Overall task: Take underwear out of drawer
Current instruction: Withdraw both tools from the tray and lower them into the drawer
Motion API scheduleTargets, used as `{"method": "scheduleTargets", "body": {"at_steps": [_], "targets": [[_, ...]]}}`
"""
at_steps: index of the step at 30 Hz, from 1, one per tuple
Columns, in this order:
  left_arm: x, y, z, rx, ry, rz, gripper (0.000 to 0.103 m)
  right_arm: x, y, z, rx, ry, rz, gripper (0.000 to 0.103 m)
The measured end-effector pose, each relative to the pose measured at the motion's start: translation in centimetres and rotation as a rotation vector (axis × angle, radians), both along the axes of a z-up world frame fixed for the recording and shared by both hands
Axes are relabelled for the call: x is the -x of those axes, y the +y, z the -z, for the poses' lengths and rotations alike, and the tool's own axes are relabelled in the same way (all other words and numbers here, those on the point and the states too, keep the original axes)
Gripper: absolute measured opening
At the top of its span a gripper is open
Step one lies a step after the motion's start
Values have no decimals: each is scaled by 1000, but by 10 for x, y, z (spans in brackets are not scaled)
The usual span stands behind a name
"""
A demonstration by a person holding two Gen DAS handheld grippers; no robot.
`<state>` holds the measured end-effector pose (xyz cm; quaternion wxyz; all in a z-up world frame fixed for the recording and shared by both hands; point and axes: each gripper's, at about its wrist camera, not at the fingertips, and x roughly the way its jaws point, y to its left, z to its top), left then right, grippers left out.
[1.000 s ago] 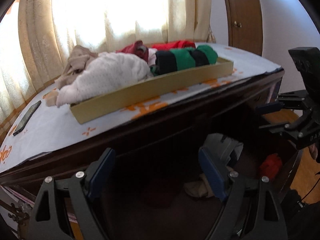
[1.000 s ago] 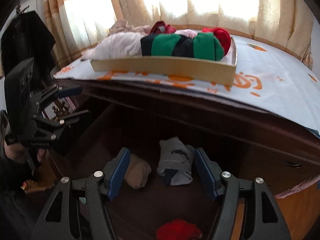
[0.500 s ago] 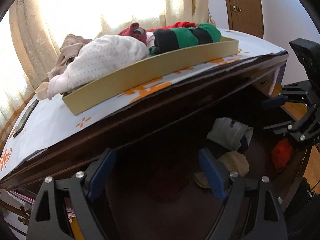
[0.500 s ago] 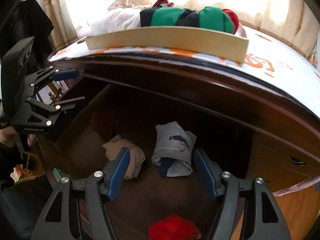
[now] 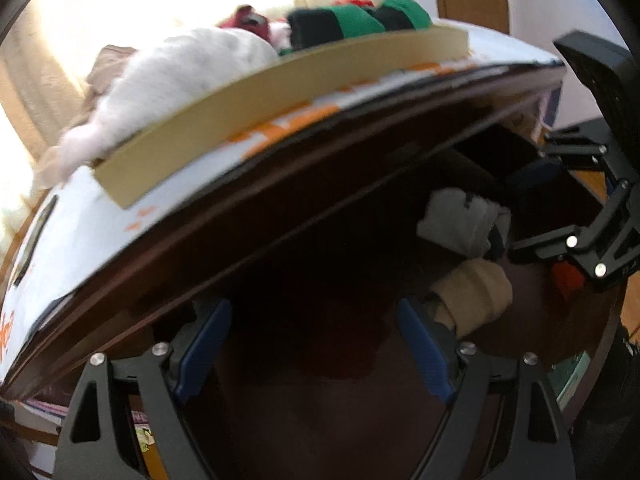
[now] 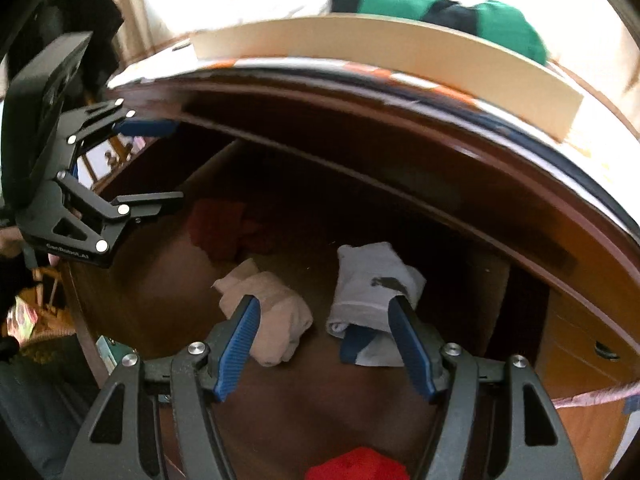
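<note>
While the drawer (image 6: 168,280) stands open, grey folded underwear (image 6: 372,284), a beige bundle (image 6: 268,320) and a red item (image 6: 356,464) are listed inside, none yet lifted, with left tool (image 5: 316,344) and right tool (image 6: 324,344) spread, nothing grasped.

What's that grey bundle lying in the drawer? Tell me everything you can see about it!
The grey bundle is soft, pale grey cloth, folded or rolled into a lumpy packet, likely underwear. It has a small dark mark on top and a dark blue band showing at its near end. It lies on the brown wooden floor of the open drawer, right of a beige bundle, with a narrow gap between them. The right gripper hovers open in front of it, not gripping it; its right finger overlaps the cloth in the right wrist view.
</note>
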<state>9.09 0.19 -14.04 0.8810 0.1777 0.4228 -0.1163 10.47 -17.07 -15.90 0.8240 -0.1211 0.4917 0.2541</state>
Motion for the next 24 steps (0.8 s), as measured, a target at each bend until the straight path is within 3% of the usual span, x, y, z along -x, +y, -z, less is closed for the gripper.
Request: {"method": "scheduleTargets", "body": {"at_steps": [7,12,24], "targets": [[-11,0,13,19,112,51,85,2,30,8,52,25,-105,68],[-19,5,22,46,196,58,81,0,48,24,113,99,-186,68],[-39,-11,55,-24,347,108,76,-9,67,46,154,237,-248,68]]}}
